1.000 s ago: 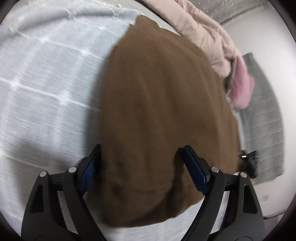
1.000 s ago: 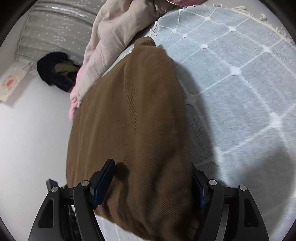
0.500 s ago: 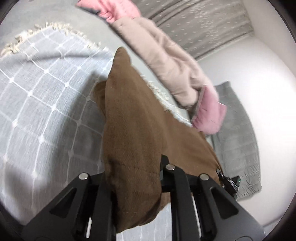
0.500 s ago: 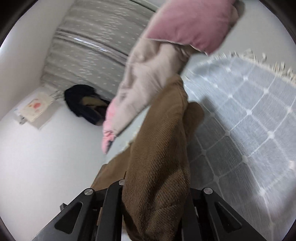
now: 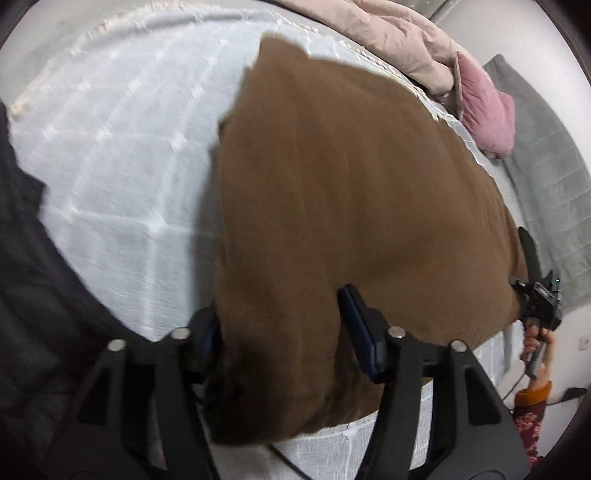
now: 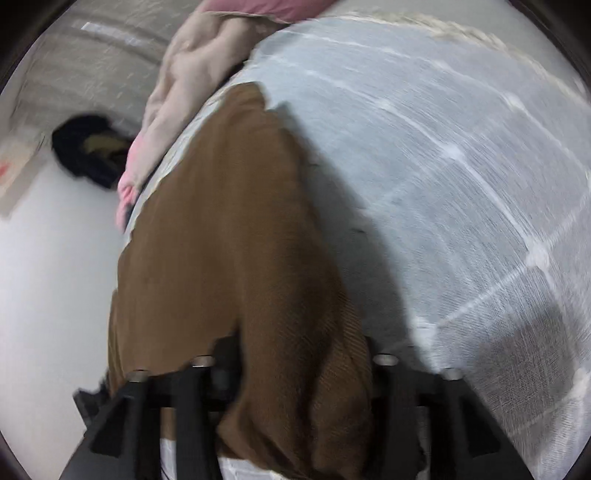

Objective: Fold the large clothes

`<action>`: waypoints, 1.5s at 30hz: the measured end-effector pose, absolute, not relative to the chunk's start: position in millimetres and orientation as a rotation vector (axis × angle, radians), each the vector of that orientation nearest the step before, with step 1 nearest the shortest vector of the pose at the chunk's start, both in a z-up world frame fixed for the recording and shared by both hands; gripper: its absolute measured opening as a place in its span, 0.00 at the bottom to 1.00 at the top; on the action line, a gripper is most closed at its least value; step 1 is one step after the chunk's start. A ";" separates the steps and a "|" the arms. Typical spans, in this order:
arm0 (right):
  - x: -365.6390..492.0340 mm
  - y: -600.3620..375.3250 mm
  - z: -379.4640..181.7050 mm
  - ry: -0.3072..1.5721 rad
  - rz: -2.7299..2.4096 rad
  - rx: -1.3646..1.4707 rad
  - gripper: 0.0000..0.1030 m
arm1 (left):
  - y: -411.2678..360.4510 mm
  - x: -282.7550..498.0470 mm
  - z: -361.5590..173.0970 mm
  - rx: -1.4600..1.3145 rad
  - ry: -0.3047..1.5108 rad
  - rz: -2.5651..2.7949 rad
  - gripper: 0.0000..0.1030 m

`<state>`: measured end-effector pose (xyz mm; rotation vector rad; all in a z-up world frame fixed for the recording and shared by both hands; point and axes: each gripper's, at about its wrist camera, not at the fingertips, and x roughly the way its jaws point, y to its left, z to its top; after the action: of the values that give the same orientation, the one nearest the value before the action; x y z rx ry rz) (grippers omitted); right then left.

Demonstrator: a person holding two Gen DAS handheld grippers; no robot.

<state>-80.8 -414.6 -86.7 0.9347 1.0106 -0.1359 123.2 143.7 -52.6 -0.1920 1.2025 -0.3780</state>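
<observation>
A large brown garment (image 5: 351, 192) lies spread on a pale grey checked blanket (image 5: 122, 147). My left gripper (image 5: 284, 325) has its jaws apart around the garment's near corner, with brown cloth bunched between the fingers. In the right wrist view the same brown garment (image 6: 229, 251) runs away from me. My right gripper (image 6: 295, 369) has cloth filling the gap between its fingers, which stand partly apart. The right gripper also shows at the far right of the left wrist view (image 5: 539, 299), at the garment's other near corner.
A beige quilt (image 5: 399, 33) and a pink pillow (image 5: 487, 107) lie past the garment. A grey rug (image 5: 546, 155) is on the floor at right. A dark clothes pile (image 6: 88, 147) lies on the white floor. Dark cloth (image 5: 33, 302) fills the left edge.
Both grippers came down from a lifted hold, and the brown garment now lies flat on the blanket. Both grippers' jaws have opened wider than half a second ago.
</observation>
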 end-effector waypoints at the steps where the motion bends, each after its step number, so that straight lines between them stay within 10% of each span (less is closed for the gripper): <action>1: -78.6 -418.1 -83.6 1.014 -0.146 0.942 0.52 | 145.0 126.1 -38.1 -0.160 1.161 -0.369 0.60; 10: -9.3 -431.9 -16.2 0.920 -0.225 0.729 0.63 | 122.1 208.3 -24.4 -0.099 1.077 -0.342 0.73; 15: 47.0 -440.3 -43.1 0.895 -0.265 0.815 0.61 | 107.8 255.6 -51.8 -0.186 1.100 -0.307 0.39; 16: 48.7 -441.7 -45.7 0.871 -0.268 0.832 0.49 | 105.7 259.8 -50.8 -0.207 1.095 -0.323 0.09; 17: 51.3 -440.3 -46.0 0.851 -0.262 0.826 0.15 | 105.0 258.6 -46.4 -0.208 1.070 -0.331 0.07; 18: 54.0 -437.2 -42.8 0.834 -0.261 0.804 0.07 | 105.1 253.1 -35.1 -0.199 0.998 -0.323 0.07; 24: 30.5 -420.4 7.2 0.512 -0.220 0.675 0.04 | 122.1 214.3 4.3 -0.245 0.717 -0.318 0.07; 30: 56.9 -441.7 -50.9 0.759 -0.503 0.564 0.06 | 116.9 263.2 -80.6 -0.128 1.031 -0.051 0.20; 34: 33.5 -417.9 -37.4 0.721 -0.496 0.509 0.10 | 114.1 236.6 -36.0 -0.091 0.880 -0.017 0.39; 39: 35.5 -322.9 3.1 0.640 -0.352 0.339 0.59 | 64.2 186.9 4.5 -0.115 0.795 -0.214 0.66; 45: 51.0 -221.2 -23.0 0.757 -0.164 0.218 0.63 | 26.0 151.8 -46.8 -0.060 0.937 -0.266 0.70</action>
<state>51.0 -221.2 -23.0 0.2185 0.7573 -0.1643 151.8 26.0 -46.8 -0.0596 0.9367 -0.2661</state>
